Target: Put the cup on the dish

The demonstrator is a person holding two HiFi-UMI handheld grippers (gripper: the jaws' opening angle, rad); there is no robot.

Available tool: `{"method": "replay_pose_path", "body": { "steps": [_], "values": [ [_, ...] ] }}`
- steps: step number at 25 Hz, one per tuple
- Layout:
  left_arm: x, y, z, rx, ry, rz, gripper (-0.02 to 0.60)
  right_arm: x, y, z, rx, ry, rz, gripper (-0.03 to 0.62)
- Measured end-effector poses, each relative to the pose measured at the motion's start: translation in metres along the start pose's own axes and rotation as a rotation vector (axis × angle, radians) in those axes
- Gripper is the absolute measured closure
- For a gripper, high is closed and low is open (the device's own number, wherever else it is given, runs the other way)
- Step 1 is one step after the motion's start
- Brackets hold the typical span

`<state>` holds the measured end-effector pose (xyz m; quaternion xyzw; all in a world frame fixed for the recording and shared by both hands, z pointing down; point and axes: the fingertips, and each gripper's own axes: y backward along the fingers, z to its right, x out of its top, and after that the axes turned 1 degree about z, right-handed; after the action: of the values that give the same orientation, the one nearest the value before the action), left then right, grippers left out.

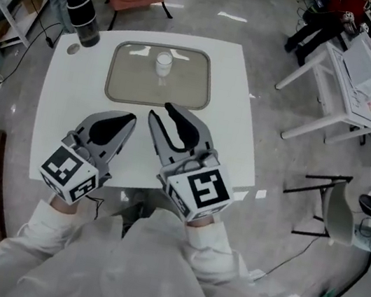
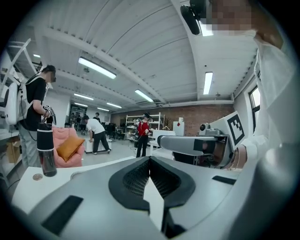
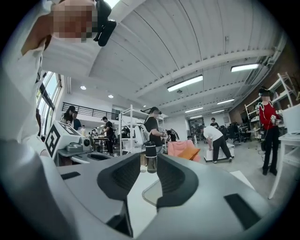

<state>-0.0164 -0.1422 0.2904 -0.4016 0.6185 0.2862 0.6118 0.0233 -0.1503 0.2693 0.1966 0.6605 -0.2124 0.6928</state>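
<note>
White table (image 1: 64, 109) bears a grey dish (image 1: 130, 78). The cup (image 1: 163, 63) stands upright in it toward the far rim, mouth up. The left gripper (image 1: 130, 119) has its jaws together, empty. The right gripper (image 1: 162, 112) has its jaws partly apart, empty.

The cup (image 1: 163, 63) stands upright on the dish (image 1: 125, 87) on the white table (image 1: 231, 131).

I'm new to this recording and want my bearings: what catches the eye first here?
Two grey tools fill the foreground above the white table's near edge: the left tool shut, the right tool open and empty. Beyond them a small white cup stands upright on the grey dish mid-table, and a dark bottle stands at the table's far left corner.
</note>
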Motion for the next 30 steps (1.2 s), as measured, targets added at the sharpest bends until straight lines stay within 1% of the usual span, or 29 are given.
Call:
{"method": "replay_pose_path", "body": {
  "steps": [4, 9, 15, 19, 30],
  "values": [
    [-0.001, 0.012, 0.01, 0.005, -0.001, 0.003, 0.574, 0.001, 0.011, -0.013, 0.022, 0.011, 0.0, 0.514],
    [-0.012, 0.023, 0.013, 0.03, 0.015, -0.003, 0.574, 0.004, 0.018, -0.026, 0.046, 0.032, 0.004, 0.545],
    [-0.016, 0.025, 0.019, 0.067, 0.034, -0.007, 0.574, -0.005, 0.024, -0.03, 0.077, 0.042, -0.025, 0.557],
    [-0.017, 0.023, 0.018, 0.105, 0.074, -0.013, 0.574, -0.007, 0.031, -0.029, 0.098, 0.063, -0.046, 0.565],
    [-0.024, 0.013, 0.045, 0.117, 0.107, -0.042, 0.574, -0.008, 0.049, -0.026, 0.124, 0.09, -0.046, 0.58]
  ]
}}
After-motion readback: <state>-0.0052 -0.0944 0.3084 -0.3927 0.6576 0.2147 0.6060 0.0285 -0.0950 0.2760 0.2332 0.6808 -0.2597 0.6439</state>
